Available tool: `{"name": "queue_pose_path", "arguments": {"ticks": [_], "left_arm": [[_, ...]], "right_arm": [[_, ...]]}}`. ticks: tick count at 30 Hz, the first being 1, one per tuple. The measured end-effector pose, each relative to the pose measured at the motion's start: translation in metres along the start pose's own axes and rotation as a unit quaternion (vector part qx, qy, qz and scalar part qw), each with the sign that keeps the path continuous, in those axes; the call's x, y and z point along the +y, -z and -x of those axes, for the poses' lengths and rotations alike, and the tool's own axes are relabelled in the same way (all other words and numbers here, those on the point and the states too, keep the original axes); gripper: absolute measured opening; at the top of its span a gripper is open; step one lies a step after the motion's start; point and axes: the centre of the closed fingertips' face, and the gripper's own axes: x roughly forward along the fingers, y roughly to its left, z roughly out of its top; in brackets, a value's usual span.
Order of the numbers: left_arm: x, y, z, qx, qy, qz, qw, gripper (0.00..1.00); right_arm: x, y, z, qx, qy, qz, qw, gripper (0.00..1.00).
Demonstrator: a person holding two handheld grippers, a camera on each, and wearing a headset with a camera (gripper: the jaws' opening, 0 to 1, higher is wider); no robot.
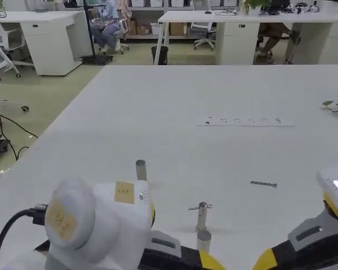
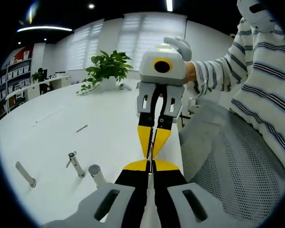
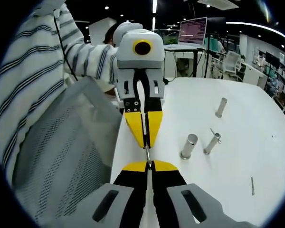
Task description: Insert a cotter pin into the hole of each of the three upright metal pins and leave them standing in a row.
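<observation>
Second of three right now. The held cotter pin point(image 3: 146, 154) is up off the table point(image 1: 225, 90), on my side of the middle pin point(image 1: 201, 218) and out by the table's edge. My left gripper point(image 2: 149, 165) and right gripper point(image 3: 148, 166) are nose to nose on it, both with jaws pressed together, pinching that thin bit of wire from opposite ends. It looks like a re-grip or hand-over, and I can't tell which one is really carrying it.

Going out from the middle pin: it has the fitted cotter pin point(image 1: 199, 207) through its hole, so I'd call that one done. The near pin point(image 1: 203, 240) stands just beside it on my side, with no cotter pin in it as far as I can see. The far pin point(image 1: 141, 169) is well apart, beyond it and to the left, also bare. The loose cotter pin point(image 1: 263, 184) lies flat off to the right, a bit beyond.

Next move, as I figure it: one gripper lets go, and the other lines the wire up level with a bare pin's cross hole, probably the near pin's. It's so close to the middle pin that I'd have to come in without knocking either one over.

Count: three upright pins, all standing. Three cotter pins: one fitted, one held, one loose. Two grippers.
</observation>
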Motion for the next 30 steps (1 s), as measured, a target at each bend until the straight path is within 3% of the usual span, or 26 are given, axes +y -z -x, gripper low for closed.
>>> {"name": "queue_pose_path", "arguments": {"ticks": [5,10,14,17,21,26,30], "left_arm": [[0.002,-0.001,-0.001,-0.002,-0.006,0.004,1.0,0.01],[0.014,-0.003,0.0,-0.01,-0.031,0.0,0.9995,0.06],[0.024,-0.004,0.002,-0.01,-0.054,-0.019,0.9983,0.17],[0.04,-0.004,0.006,-0.011,-0.093,-0.036,0.9949,0.29],[0.052,-0.002,0.007,-0.012,-0.12,-0.034,0.9921,0.45],[0.066,0.005,0.008,-0.007,-0.148,-0.024,0.9887,0.45],[0.073,0.012,0.007,-0.007,-0.155,-0.01,0.9879,0.44]], "right_arm": [[-0.003,0.0,0.001,0.002,0.004,0.003,1.0,0.04],[-0.01,-0.001,0.001,0.001,0.015,0.001,0.9999,0.03],[-0.021,-0.002,0.003,-0.002,0.032,-0.004,0.9995,0.03],[-0.033,0.0,0.004,0.002,0.05,-0.008,0.9987,0.03],[-0.043,0.004,0.005,0.01,0.066,-0.016,0.9976,0.03],[-0.053,0.012,0.003,0.023,0.083,-0.031,0.9958,0.03],[-0.062,0.022,0.003,0.038,0.101,-0.047,0.993,0.03]]}}
